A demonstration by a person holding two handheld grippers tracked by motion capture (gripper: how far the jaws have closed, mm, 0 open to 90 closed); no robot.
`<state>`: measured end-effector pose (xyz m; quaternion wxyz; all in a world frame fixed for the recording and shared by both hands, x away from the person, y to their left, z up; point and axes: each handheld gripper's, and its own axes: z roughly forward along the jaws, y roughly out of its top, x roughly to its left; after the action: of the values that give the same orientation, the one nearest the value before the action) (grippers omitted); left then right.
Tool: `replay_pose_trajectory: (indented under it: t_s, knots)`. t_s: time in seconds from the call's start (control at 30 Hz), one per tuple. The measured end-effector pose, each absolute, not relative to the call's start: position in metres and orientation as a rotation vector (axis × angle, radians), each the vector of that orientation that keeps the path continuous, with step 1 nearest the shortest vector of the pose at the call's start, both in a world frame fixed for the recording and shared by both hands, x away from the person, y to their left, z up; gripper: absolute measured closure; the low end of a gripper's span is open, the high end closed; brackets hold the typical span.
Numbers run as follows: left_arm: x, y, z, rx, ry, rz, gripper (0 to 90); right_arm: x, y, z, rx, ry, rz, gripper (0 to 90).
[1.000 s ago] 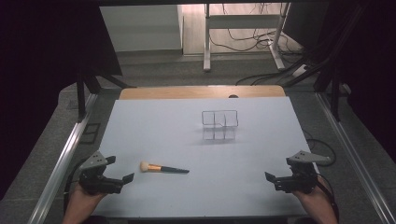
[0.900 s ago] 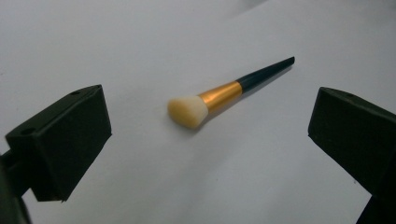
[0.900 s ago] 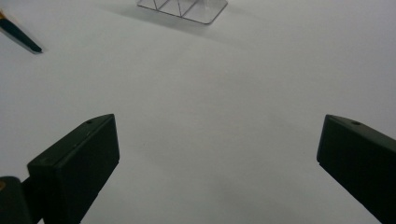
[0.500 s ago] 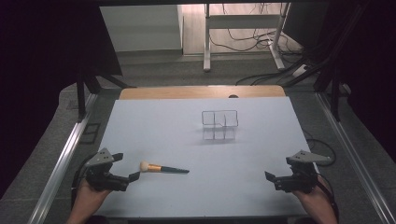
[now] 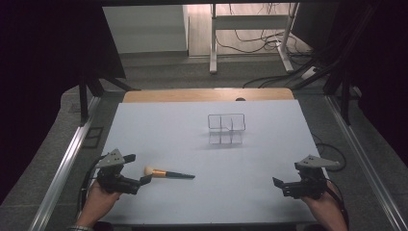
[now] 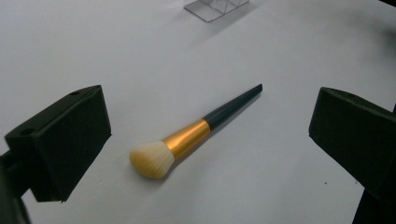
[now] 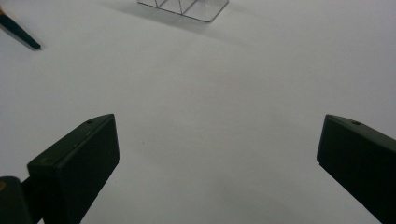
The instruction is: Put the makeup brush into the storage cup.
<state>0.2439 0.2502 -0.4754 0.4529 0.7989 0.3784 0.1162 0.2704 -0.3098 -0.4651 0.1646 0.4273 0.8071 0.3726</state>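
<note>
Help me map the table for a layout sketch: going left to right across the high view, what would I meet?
left gripper → makeup brush → clear divided organizer → right gripper

No text, label, brand or number can be read anywhere — not on the makeup brush with the gold ferrule and black handle (image 6: 196, 136), not on the clear plastic organiser (image 5: 226, 128).

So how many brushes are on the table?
1. The makeup brush lies flat on the white table, near the front left, its bristles pointing at the open left gripper. Nothing in view could hide another.
</note>
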Motion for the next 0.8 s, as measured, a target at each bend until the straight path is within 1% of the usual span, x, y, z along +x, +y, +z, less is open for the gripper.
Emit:
replay_pose_trajectory:
  t_s: [0.8]
  knots:
    - [0.263, 0.23, -0.473, 2.046, 0.936, 0.259, 0.0, 0.27, -0.31, -0.464, 1.204, 2.285, 1.084, 0.0]
